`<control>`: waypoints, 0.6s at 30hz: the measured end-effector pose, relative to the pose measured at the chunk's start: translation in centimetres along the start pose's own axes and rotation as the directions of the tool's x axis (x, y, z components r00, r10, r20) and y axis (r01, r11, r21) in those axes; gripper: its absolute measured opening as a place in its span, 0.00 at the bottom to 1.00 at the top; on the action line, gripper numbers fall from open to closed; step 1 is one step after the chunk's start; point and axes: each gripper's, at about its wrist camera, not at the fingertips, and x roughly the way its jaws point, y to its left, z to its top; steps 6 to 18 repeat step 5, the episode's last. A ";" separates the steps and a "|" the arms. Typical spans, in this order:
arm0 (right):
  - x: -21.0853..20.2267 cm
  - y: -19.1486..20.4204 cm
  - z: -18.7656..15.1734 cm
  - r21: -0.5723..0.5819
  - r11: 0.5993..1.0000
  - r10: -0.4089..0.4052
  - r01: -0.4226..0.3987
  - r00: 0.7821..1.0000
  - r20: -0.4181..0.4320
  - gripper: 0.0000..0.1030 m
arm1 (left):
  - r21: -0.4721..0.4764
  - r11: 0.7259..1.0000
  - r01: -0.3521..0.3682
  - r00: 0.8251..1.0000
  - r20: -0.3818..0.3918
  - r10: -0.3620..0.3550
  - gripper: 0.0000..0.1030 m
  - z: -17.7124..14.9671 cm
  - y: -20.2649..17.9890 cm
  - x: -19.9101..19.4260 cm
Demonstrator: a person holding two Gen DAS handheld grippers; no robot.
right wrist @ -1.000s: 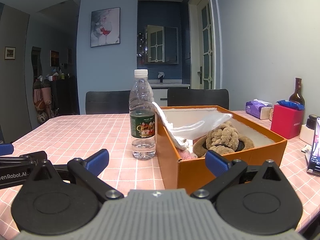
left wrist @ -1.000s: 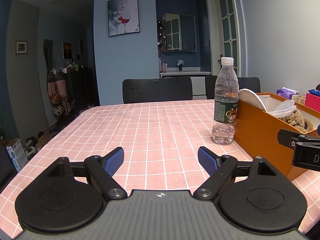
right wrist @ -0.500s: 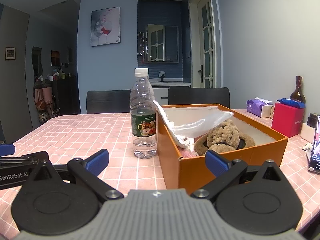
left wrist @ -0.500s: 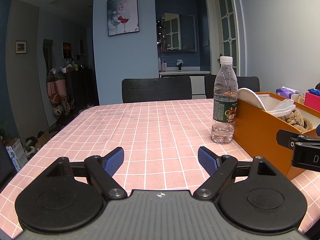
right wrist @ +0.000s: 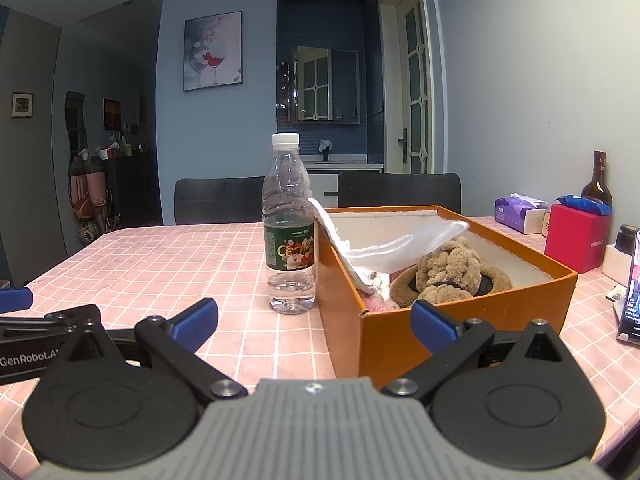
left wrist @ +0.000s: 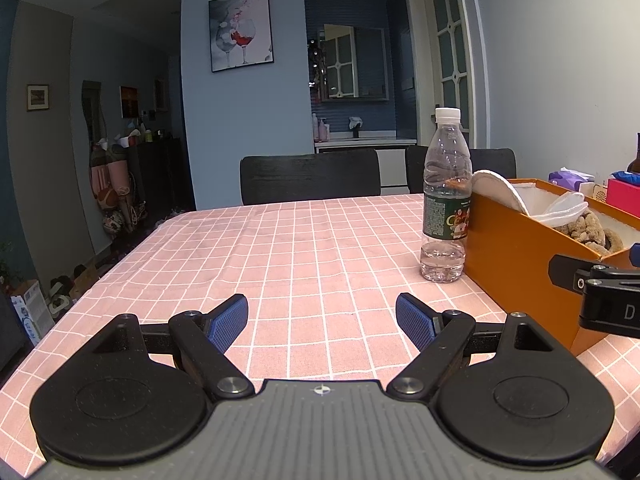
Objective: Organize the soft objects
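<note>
An orange box [right wrist: 460, 320] stands on the pink checked tablecloth [right wrist: 160, 264]. Inside lie a brown plush toy [right wrist: 448, 272], white slippers [right wrist: 380, 248] leaning on the left wall, and something pink [right wrist: 374, 303] at the near corner. The box also shows in the left wrist view [left wrist: 516, 256], with the plush [left wrist: 588, 228]. My right gripper [right wrist: 314, 322] is open and empty, just in front of the box's near corner. My left gripper [left wrist: 322, 322] is open and empty over bare cloth, left of the box.
A water bottle [right wrist: 289, 232] stands against the box's left side, also in the left wrist view [left wrist: 445, 200]. A red box [right wrist: 576, 236], tissue pack [right wrist: 518, 212], dark bottle [right wrist: 596, 184] and phone [right wrist: 632, 292] sit at the right. Black chairs [left wrist: 310, 180] stand behind the table.
Both grippers have drifted slightly back and right from the box; jaws stay open. Nothing on the table has moved.
</note>
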 end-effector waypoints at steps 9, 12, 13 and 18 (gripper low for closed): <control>0.0 0.1 0.0 -0.005 1.000 -0.003 0.003 1.000 0.003 0.97 | 0.009 1.000 0.007 1.000 -0.001 -0.007 0.95 -0.2 0.1 0.1; 0.0 0.1 0.0 -0.005 1.000 -0.003 0.003 1.000 0.003 0.97 | 0.009 1.000 0.007 1.000 -0.001 -0.007 0.95 -0.2 0.1 0.1; 0.0 0.1 0.0 -0.005 1.000 -0.003 0.003 1.000 0.003 0.97 | 0.009 1.000 0.007 1.000 -0.001 -0.007 0.95 -0.2 0.1 0.1; 0.0 0.1 0.0 -0.005 1.000 -0.003 0.003 1.000 0.003 0.97 | 0.009 1.000 0.007 1.000 -0.001 -0.007 0.95 -0.2 0.1 0.1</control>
